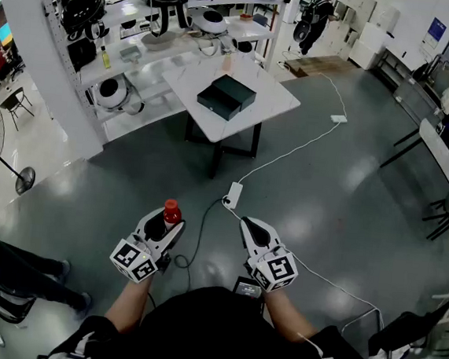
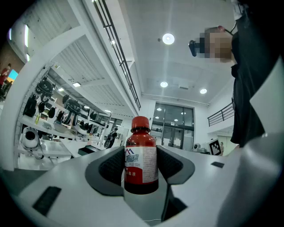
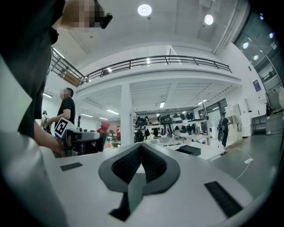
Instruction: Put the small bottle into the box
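Head view has the person standing on the grey floor (image 1: 325, 200) with both hands held out low in front. The left gripper (image 1: 161, 225) is clamped on the small red plastic bottle (image 1: 170, 214), the one with a red cap and a white label, so the bottle is up in the air in that gripper and not in anything. Over in the left gripper view the bottle stands upright, and the dark ribbed pads (image 2: 108, 167) press on its labelled sides from both sides.

The right gripper (image 1: 253, 231) sits just beside the left one, level with it, and its jaws are together with nothing between them.

The dark rectangular box (image 1: 226, 96) is on the white square worktop (image 1: 275, 101) further ahead, well apart from the bottle. It looks like its top might be open, but it's too small in the head view to say for sure. A white power strip (image 1: 234, 193) lies on the floor between the grippers and the worktop, with a white cable (image 1: 290, 153) running off it.
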`<state>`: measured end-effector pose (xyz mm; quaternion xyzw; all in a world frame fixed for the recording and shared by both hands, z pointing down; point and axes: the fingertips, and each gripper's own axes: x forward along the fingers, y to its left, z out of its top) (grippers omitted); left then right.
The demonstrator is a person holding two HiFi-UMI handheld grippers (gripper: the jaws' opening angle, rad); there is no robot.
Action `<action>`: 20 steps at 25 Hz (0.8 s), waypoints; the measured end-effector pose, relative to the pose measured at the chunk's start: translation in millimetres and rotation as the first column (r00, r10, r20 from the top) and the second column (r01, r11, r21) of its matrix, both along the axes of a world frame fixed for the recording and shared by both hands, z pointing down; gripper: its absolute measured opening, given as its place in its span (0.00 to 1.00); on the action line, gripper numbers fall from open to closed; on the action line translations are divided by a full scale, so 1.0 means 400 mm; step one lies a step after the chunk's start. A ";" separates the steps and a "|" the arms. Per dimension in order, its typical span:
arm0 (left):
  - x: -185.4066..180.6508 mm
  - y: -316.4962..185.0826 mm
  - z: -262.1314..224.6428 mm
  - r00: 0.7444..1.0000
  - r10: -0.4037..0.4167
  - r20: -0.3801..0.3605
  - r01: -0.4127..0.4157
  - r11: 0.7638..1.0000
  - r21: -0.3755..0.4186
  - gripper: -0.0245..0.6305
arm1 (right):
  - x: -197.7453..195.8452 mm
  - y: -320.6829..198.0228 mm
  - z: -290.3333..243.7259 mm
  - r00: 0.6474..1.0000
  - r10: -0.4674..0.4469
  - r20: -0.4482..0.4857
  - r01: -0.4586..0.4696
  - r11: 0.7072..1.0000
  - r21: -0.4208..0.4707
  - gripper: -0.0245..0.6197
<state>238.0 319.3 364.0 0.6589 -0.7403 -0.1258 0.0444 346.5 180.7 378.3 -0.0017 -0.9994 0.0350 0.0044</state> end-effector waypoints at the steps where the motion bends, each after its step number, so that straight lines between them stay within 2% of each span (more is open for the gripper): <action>1: 0.007 0.009 0.007 1.000 0.002 -0.002 -0.002 1.000 -0.010 0.40 | 0.002 0.006 0.002 1.000 0.008 -0.008 -0.008 1.000 -0.009 0.09; 15: 0.069 0.092 0.026 1.000 -0.021 -0.021 0.021 1.000 -0.024 0.40 | 0.061 0.078 0.001 1.000 0.023 -0.002 -0.023 0.999 -0.026 0.09; 20: 0.088 0.100 0.025 0.999 -0.031 -0.011 0.030 0.999 -0.029 0.40 | 0.087 0.077 -0.013 0.998 0.023 0.061 -0.021 0.999 -0.040 0.09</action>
